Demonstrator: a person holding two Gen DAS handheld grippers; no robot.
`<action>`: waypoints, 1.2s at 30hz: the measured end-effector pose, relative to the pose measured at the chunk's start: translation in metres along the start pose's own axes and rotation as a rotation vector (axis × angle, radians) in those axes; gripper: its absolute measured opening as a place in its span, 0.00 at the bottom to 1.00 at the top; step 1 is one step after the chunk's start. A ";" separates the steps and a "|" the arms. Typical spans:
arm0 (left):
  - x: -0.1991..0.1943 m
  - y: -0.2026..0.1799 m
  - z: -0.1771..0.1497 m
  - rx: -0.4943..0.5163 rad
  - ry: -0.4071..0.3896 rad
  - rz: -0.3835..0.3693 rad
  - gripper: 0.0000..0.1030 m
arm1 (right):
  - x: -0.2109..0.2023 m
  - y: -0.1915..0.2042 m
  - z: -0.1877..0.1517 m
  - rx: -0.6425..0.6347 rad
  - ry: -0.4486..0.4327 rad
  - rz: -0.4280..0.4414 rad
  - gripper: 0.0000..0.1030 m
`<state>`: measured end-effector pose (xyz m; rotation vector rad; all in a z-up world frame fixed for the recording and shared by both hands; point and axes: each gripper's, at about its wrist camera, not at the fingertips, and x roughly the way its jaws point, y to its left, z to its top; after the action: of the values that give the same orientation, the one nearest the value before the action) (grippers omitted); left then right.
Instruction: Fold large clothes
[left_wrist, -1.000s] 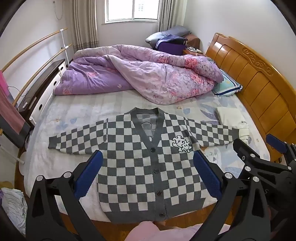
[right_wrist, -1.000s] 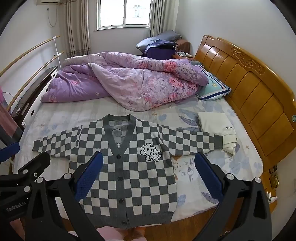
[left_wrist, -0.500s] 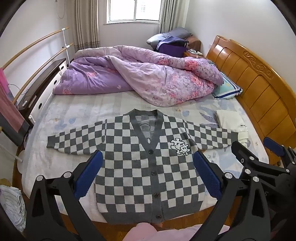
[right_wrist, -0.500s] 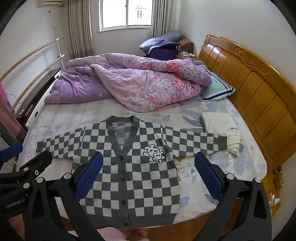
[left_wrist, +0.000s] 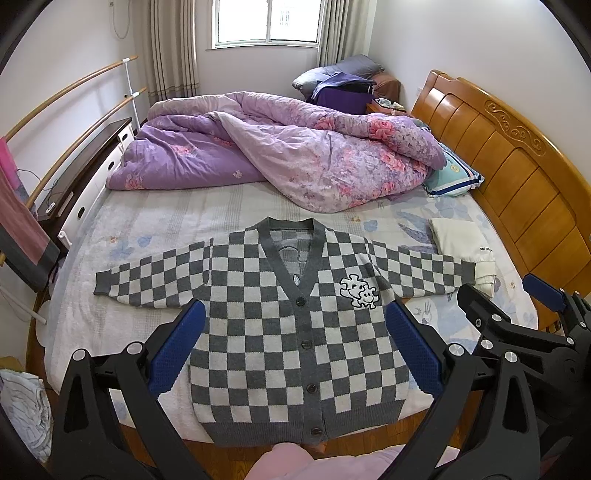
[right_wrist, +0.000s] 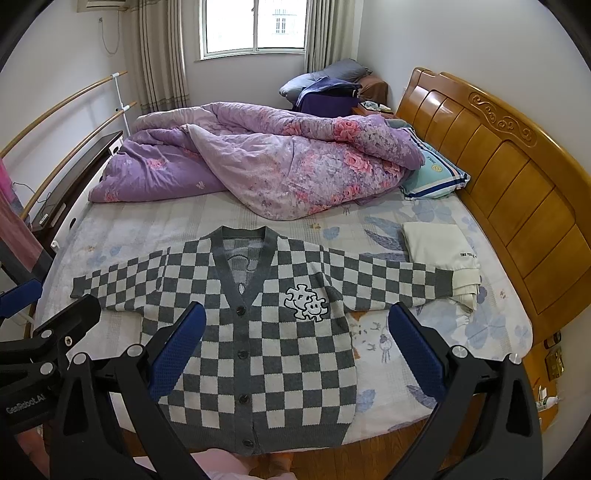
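We have the grey-and-white checkered knit cardigan spread flat, front up and buttoned, along the near edge of the bed, its hem just at that edge and its collar toward the middle. One sleeve reaches toward the bed's left edge; the other runs right, its cuff lying against a folded cream garment near the wooden headboard. A rumpled purple floral quilt fills the far side, well apart from the cardigan.

Our left tool hangs above the cardigan's body with its blue pads wide apart and nothing between them; our right tool does the same, also spread and empty.

We judge the knit to be soft, limp and fairly thick, light enough to lift but prone to sag and stretch. It should grip well. We would pinch each sleeve near its cuff, or the shoulder seams, taking both layers so the fold stays even.
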<state>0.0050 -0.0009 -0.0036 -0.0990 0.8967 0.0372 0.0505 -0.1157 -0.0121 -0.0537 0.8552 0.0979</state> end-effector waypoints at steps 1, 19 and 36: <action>0.000 0.000 0.000 -0.001 -0.002 -0.001 0.95 | 0.000 0.000 -0.001 0.000 -0.002 0.001 0.93; -0.008 -0.010 0.008 -0.002 -0.003 0.008 0.95 | 0.002 -0.002 -0.004 0.000 0.000 0.005 0.93; -0.007 -0.008 0.007 0.000 -0.002 0.010 0.95 | 0.004 -0.010 -0.008 -0.004 0.012 0.021 0.93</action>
<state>0.0062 -0.0084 0.0070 -0.0946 0.8950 0.0465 0.0485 -0.1255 -0.0201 -0.0487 0.8673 0.1190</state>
